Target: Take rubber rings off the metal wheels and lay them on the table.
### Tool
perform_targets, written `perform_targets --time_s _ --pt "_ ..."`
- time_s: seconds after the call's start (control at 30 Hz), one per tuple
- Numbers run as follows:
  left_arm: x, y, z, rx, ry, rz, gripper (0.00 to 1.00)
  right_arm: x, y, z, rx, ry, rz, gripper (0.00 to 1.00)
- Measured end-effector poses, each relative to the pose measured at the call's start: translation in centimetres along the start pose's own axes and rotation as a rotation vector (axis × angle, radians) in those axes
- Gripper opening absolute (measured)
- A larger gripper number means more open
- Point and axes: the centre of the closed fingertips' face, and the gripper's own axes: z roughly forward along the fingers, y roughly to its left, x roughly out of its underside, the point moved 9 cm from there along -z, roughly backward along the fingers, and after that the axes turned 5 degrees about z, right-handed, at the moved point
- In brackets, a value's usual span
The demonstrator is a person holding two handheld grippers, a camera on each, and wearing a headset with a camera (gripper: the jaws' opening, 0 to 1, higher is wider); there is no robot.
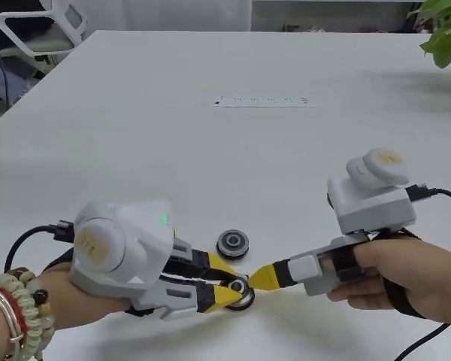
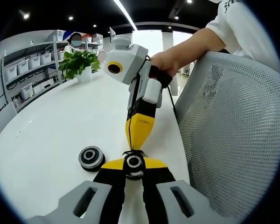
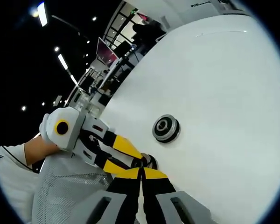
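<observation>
A small metal wheel (image 1: 242, 287) with a black rubber ring sits just above the white table (image 1: 210, 150), and my left gripper (image 1: 237, 289) is shut on it. In the left gripper view the wheel (image 2: 134, 164) sits between the yellow jaws of the left gripper (image 2: 134, 161). My right gripper (image 1: 254, 280) comes in from the right. Its tips are shut together at the wheel's rim, and they seem to pinch the ring's edge (image 2: 130, 152). A second wheel (image 1: 232, 243) lies flat just beyond, with its ring on.
A mesh chair back (image 2: 233, 121) stands close behind the table's near edge. A strip of white sockets (image 1: 261, 101) lies at mid-table. A potted plant (image 1: 445, 34) is at the far right corner. An office chair (image 1: 41, 30) stands off the far left.
</observation>
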Motion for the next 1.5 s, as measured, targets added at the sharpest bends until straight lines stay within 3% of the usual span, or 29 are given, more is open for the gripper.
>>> perform_targets --time_s 0.4,0.67,0.7,0.77,0.97,1.07,1.2,1.37,1.5 --pt "0.0 0.1 0.0 0.002 -0.002 -0.003 0.08 -0.2 0.0 0.0 -0.015 -0.004 0.007 0.00" --pt "0.0 0.1 0.1 -0.008 -0.004 -0.019 0.08 -0.8 1.0 -0.1 -0.111 -0.047 0.026 0.00" --pt "0.0 0.2 0.1 -0.010 -0.003 -0.020 0.08 -0.7 0.7 0.0 -0.057 -0.026 -0.030 0.00" --pt "0.0 0.2 0.1 -0.010 -0.003 -0.021 0.08 -0.3 0.6 0.3 -0.030 0.002 -0.062 0.00" --pt "0.2 0.1 0.1 -0.014 -0.012 -0.038 0.08 -0.6 0.2 0.3 -0.022 -0.011 -0.037 0.00" --pt "-0.2 0.1 0.2 -0.018 0.016 -0.005 0.08 -0.8 0.0 0.2 -0.008 -0.014 -0.040 0.00" --pt "-0.5 0.2 0.3 -0.031 0.051 -0.032 0.09 -0.9 -0.2 0.1 0.008 -0.012 -0.045 0.00" --pt "-1.2 -0.1 0.2 -0.026 0.091 0.052 0.09 -0.9 0.0 0.1 0.020 -0.011 -0.059 0.00" --pt "-1.8 0.1 -0.2 -0.015 0.077 0.051 0.12 -1.0 0.2 -0.2 0.023 -0.020 -0.065 0.00"
